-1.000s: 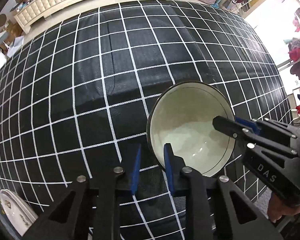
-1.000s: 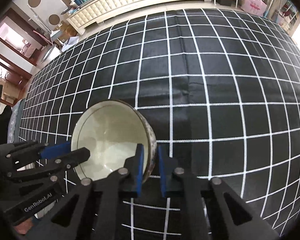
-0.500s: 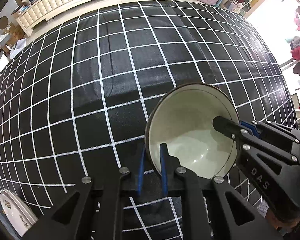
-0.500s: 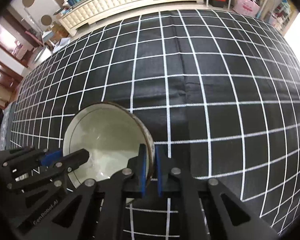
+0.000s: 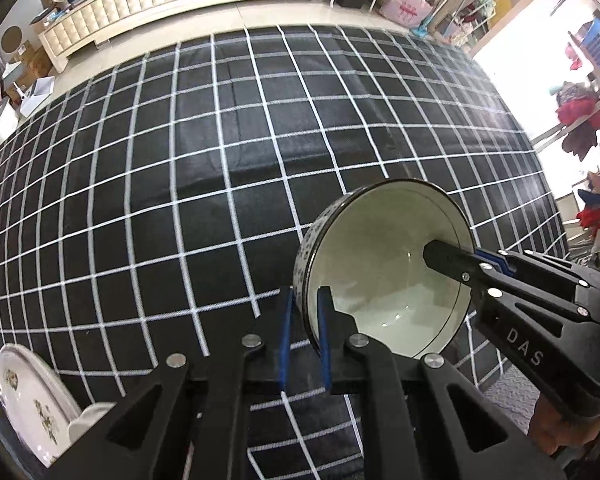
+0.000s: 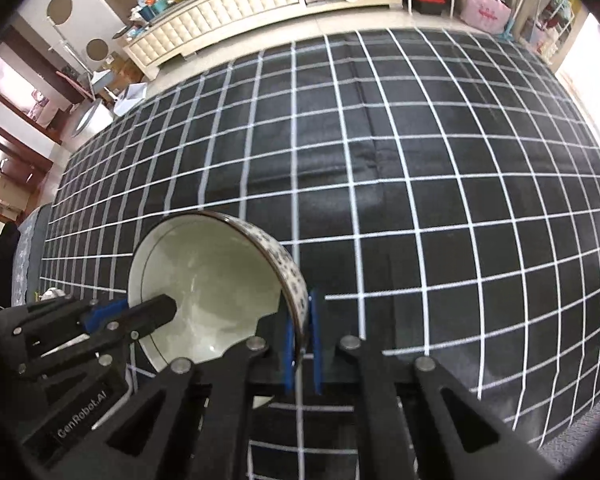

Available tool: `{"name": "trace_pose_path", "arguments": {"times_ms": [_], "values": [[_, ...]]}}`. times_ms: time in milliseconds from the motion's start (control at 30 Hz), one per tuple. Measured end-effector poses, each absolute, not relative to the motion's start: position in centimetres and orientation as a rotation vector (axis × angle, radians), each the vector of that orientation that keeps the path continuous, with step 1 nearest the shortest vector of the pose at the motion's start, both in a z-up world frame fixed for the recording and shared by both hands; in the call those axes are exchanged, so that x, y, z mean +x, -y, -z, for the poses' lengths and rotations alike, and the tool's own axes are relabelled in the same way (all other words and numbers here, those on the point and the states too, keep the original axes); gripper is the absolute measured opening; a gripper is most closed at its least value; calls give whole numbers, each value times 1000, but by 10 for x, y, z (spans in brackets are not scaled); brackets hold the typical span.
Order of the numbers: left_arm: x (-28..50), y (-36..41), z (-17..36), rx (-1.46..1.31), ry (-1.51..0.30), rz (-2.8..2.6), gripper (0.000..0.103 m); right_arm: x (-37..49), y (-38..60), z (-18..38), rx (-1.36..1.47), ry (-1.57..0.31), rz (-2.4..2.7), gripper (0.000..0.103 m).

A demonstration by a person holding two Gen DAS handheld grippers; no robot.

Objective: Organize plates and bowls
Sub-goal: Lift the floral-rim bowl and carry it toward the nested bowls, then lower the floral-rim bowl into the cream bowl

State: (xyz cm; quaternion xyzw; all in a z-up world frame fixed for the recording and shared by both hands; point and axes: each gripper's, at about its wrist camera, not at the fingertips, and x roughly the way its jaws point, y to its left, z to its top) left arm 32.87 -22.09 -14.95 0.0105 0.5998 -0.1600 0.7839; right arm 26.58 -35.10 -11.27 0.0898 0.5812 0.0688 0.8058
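A white bowl (image 5: 384, 276) with a dark rim and a speckled blue outer wall hangs above the black checked tablecloth (image 5: 204, 152), held from both sides. My left gripper (image 5: 303, 322) is shut on its left wall, one blue pad inside and one outside. My right gripper (image 6: 301, 330) is shut on the opposite wall of the same bowl (image 6: 208, 284). In each wrist view the other gripper shows clamped on the far rim. A floral white plate (image 5: 28, 396) lies at the table's near left corner.
The tablecloth (image 6: 400, 168) stretches wide beyond the bowl. A cream padded cabinet (image 5: 140, 4) and shelves with bags stand behind the table. A small white object (image 5: 90, 420) lies beside the plate. A hand (image 5: 552, 432) shows at the lower right.
Both grippers closed on the bowl's opposite walls, then lifted it off the cloth. The bowl now tilts slightly and the table looks farther away.
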Motion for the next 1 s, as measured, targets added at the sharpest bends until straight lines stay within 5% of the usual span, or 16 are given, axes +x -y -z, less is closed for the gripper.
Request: {"name": "trace_pose_path", "arguments": {"times_ms": [533, 1000], "values": [[261, 132, 77, -78, -1183, 291, 10, 243, 248, 55, 91, -1173, -220, 11], [215, 40, 91, -165, -1184, 210, 10, 222, 162, 66, 8, -1224, -306, 10]]}}
